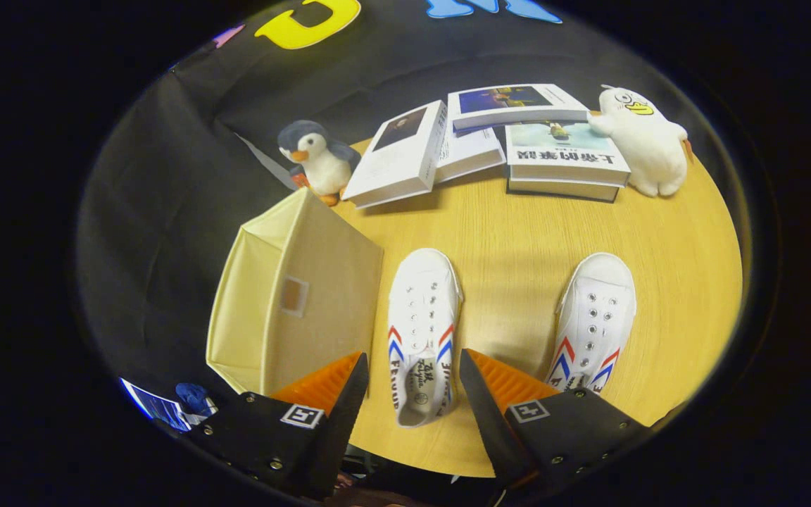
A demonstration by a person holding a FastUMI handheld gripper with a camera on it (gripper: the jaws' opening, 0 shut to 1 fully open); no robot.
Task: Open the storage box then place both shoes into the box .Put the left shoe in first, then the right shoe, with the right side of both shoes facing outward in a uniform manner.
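we hold the gripper above the near edge of the round wooden table, and its fingers stand wide apart, holding nothing. between the fingers we see the heel end of one white shoe; it lies flat on its sole, toe pointing to the far edge, with red and blue stripes on both sides and metal eyelets without laces. the second white shoe has the same stripes and lies near the right edge of the table, well apart from the first one, partly behind the right finger. the storage box is of pale yellow cloth and stands at the left edge, just beside the first shoe; its top looks folded like a roof, with a small label patch. along the far edge lie several books, with a penguin toy at their left and a white duck toy at their right.
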